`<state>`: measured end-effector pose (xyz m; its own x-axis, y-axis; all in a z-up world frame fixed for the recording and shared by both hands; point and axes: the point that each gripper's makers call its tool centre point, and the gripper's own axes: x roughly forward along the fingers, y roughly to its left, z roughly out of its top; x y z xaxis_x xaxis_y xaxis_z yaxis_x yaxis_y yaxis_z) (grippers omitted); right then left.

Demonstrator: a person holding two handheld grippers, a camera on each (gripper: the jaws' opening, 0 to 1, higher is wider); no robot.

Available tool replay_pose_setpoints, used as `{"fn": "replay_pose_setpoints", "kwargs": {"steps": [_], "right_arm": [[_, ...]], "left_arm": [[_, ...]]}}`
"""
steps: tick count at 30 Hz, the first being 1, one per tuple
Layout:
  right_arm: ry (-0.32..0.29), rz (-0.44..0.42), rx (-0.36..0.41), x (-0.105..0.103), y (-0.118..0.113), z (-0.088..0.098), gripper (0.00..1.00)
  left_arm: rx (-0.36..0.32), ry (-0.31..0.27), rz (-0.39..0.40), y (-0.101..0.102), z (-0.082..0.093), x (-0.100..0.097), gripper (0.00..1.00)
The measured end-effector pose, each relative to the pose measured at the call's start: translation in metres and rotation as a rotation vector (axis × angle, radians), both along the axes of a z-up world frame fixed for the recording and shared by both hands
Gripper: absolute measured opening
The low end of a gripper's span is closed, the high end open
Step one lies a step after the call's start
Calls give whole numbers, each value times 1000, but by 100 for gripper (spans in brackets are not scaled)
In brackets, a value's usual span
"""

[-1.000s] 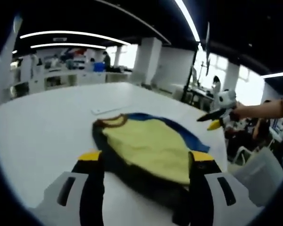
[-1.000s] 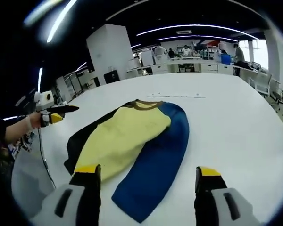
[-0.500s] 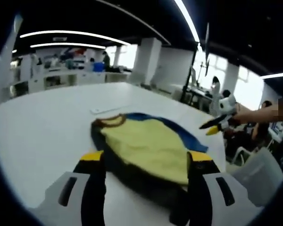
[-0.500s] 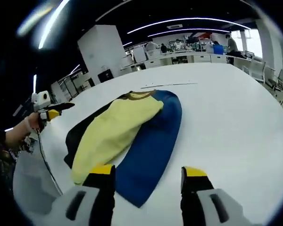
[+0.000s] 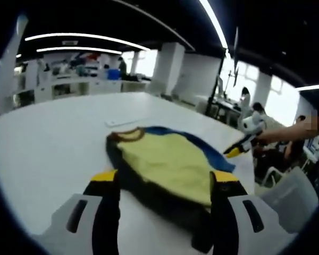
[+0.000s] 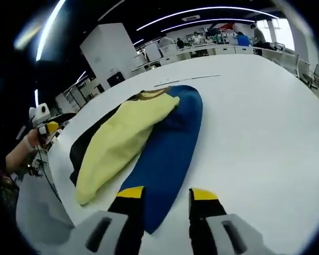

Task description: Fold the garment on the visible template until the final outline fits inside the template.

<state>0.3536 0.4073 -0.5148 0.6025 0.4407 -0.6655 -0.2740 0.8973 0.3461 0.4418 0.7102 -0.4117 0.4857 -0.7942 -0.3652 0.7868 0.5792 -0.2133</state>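
1. Garment (image 5: 167, 164) first, in the left gripper view: I see a yellow panel with a brown collar lying over dark fabric, a blue strip showing along its far edge, all spread on the white table (image 5: 48, 138). Its near dark hem is partly hidden behind my left gripper (image 5: 165, 183), whose right jaw covers the near right corner. The jaws stand wide apart with nothing between them; the cloth lies just beyond the yellow tips, and I cannot tell whether they touch it.
2. Same view, at the right: the right gripper (image 5: 238, 147) enters, held by a hand at the table's far edge, just off the blue edge of the garment. It is small and blurred, so I cannot judge its jaws from here. A thin pale strip (image 5: 123, 122) lies on the table past the collar; I can read no writing on it or anywhere else.
3. In the right gripper view the garment (image 6: 165, 143) runs away from me: blue panel on the right, yellow in the middle, black at the left edge, collar at the far end. The right gripper (image 6: 164, 194) has its jaws narrowed but still apart, gripping nothing; the left jaw overlaps the near blue tip, hiding it.
4. Same view, far left: the left gripper (image 6: 47, 126) shows in a hand beyond the table's edge, well apart from the black side, too small to read.
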Motion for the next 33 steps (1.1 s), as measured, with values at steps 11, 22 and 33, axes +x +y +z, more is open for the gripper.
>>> {"fn": "replay_pose_setpoints", "kwargs": {"steps": [11,22,33], "right_arm": [[27,-2,24,10,5,-5,17],[27,-28,5,14,-11,-2,0],[22,-38,-73,30,-57,16,0]], "left_arm": [[-3,9,7,1,-3,0,64],[-8,22,11,-2,-8,-2,63],[-11,-3,13,-5,-2,1,63]]}}
